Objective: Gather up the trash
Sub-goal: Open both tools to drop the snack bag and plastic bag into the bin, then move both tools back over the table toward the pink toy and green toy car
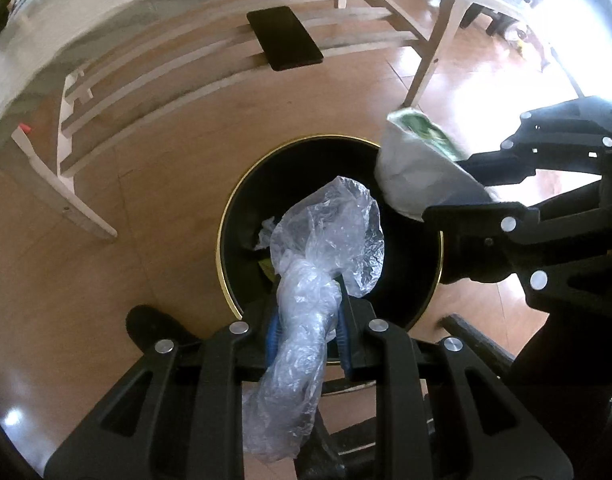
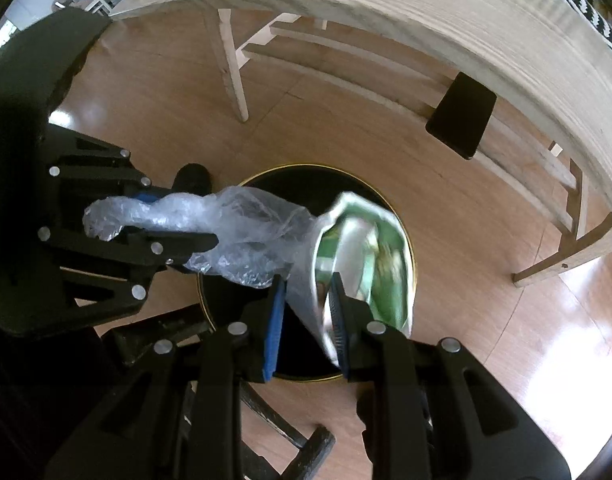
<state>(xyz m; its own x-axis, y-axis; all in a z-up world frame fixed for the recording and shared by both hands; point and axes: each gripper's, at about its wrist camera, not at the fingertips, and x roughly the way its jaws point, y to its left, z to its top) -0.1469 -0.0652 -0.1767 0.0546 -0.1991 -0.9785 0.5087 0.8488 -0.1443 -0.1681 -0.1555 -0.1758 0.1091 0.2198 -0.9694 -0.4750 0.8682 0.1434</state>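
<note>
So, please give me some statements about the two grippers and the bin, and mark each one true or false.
1. The left gripper is shut on a clear plastic bag. True.
2. The right gripper holds a red can. False: it holds a green and white wrapper.
3. The black bin has a gold rim. True.
4. The bin is empty. False: some trash already lies inside.
5. A black phone lies on the wooden slats under the table. True.
</note>
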